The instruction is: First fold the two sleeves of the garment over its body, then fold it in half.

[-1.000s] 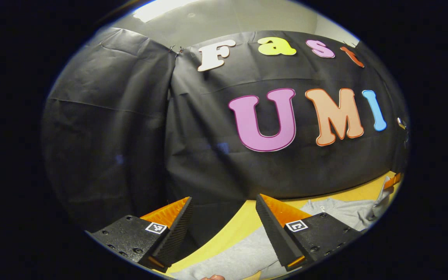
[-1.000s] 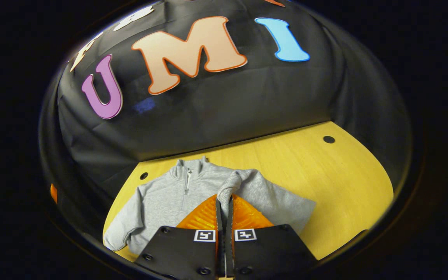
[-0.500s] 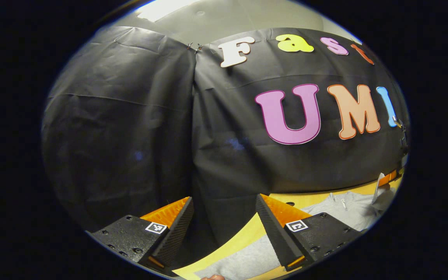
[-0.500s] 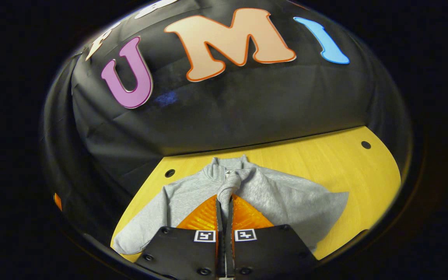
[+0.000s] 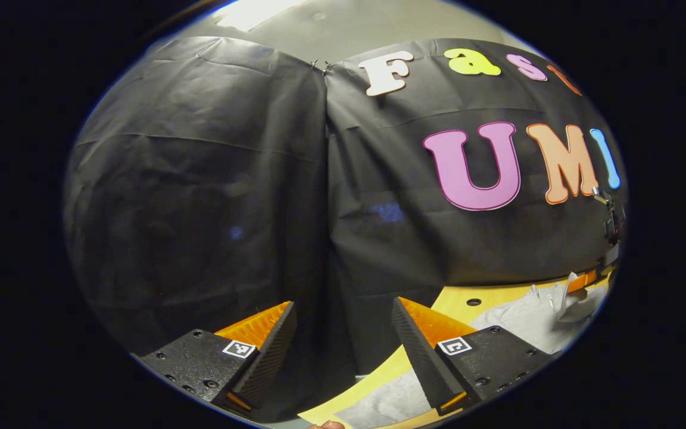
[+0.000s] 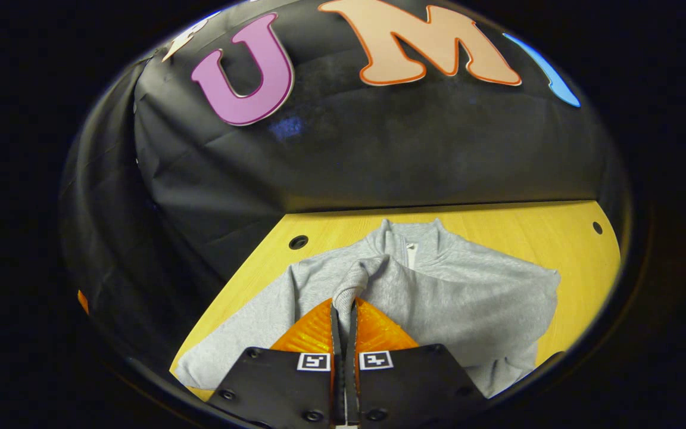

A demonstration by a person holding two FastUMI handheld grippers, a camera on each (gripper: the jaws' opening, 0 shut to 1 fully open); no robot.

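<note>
A grey zip-neck sweatshirt [image 6: 474,298] lies on the yellow wooden table [image 6: 515,217], collar toward the back wall. My right gripper [image 6: 343,307] is shut on the cuff of one sleeve [image 6: 355,280], held over the garment's chest. The other sleeve [image 6: 224,345] still stretches out toward the lower left. In the left gripper view my left gripper [image 5: 343,322] is open with nothing between its fingers, raised off the table's left end. That view catches the sweatshirt [image 5: 524,319] at the far right, with the other gripper [image 5: 584,280] on the lifted cuff.
Black cloth walls close the back and left of the booth. The table has round holes [image 6: 298,242] near its back edge. Bare tabletop lies to the right of the garment. A fingertip [image 5: 325,425] peeks in at the bottom of the left gripper view.
My right gripper has carried the sleeve cuff leftward across the garment's body. The left gripper has swung left, so the sweatshirt slid toward the right edge of its view.
</note>
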